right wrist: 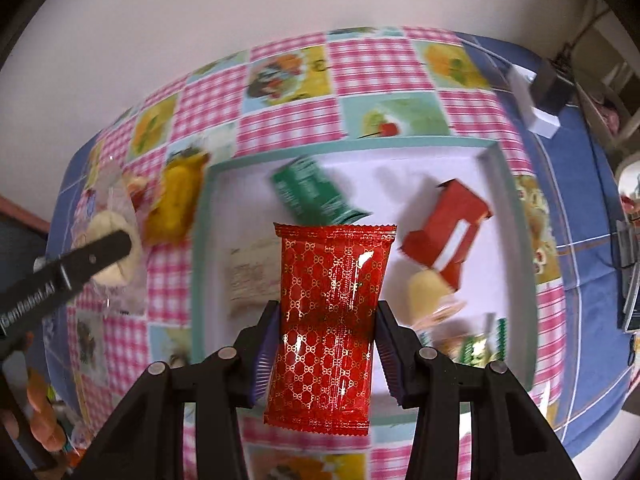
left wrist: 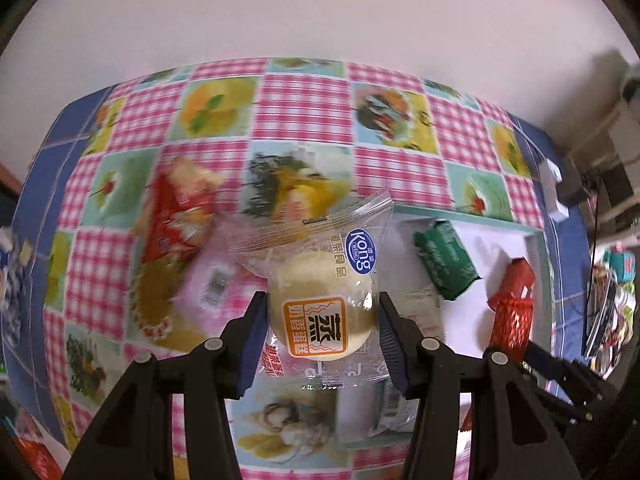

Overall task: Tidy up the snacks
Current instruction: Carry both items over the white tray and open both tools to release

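Observation:
My left gripper (left wrist: 322, 316) is shut on a pale steamed cake in a clear wrapper (left wrist: 324, 304), held above the checked tablecloth just left of the tray. My right gripper (right wrist: 326, 312) is shut on a red packet with a gold pattern (right wrist: 332, 320), held over the white tray with a teal rim (right wrist: 202, 240). In the tray lie a green packet (right wrist: 312, 192), a red packet (right wrist: 448, 232), a wrapped cake (right wrist: 428, 292) and a pale packet (right wrist: 252, 276). The right wrist view also shows the left gripper's finger (right wrist: 80, 260) against its cake (right wrist: 116, 248).
On the cloth left of the tray lie a red and orange snack bag (left wrist: 176, 216), a pink packet (left wrist: 216, 284) and a yellow snack (right wrist: 176, 200). A white box (right wrist: 540, 116) sits at the table's far right corner. A pale wall stands behind the table.

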### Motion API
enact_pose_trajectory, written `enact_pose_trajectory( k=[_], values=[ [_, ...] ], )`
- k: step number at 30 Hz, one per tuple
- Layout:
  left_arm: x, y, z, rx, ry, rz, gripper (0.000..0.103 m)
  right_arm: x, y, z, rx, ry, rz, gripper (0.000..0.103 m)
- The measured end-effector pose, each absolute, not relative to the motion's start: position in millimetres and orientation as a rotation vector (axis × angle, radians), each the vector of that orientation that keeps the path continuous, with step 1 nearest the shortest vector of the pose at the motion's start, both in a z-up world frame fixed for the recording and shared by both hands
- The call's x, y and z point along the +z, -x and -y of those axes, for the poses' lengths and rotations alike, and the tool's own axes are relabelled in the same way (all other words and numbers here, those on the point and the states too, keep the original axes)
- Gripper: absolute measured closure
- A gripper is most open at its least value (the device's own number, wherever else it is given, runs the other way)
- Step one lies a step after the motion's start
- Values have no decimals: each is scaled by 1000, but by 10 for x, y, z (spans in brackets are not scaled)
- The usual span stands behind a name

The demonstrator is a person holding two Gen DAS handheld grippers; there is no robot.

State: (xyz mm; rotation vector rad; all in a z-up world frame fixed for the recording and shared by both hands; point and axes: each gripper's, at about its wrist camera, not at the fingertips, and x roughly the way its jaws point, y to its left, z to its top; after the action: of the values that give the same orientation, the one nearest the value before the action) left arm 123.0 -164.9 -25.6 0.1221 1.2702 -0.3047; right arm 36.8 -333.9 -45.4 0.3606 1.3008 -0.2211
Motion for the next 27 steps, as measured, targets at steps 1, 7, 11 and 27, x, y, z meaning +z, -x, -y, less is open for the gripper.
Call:
enact_pose_trajectory(
  k=[1,7,11,27],
  values=[
    [-269,-1236,1720,-316,-136,-1270,49,-468,-389,3398,-230,-367,-1303,54],
    [-411,-1320,2062,-353,-199,-1281,49,-570,-537,3648,-267,-395,-1314,54],
    [-515,-1392,2174,-368,-207,-1298,49,-638,-615,3741,-284,-403,-1323,54],
    [-716,-1512,2341,-384,-213,-1321,45,-786,-806,3868,-307,-406,-1346,54]
  ],
)
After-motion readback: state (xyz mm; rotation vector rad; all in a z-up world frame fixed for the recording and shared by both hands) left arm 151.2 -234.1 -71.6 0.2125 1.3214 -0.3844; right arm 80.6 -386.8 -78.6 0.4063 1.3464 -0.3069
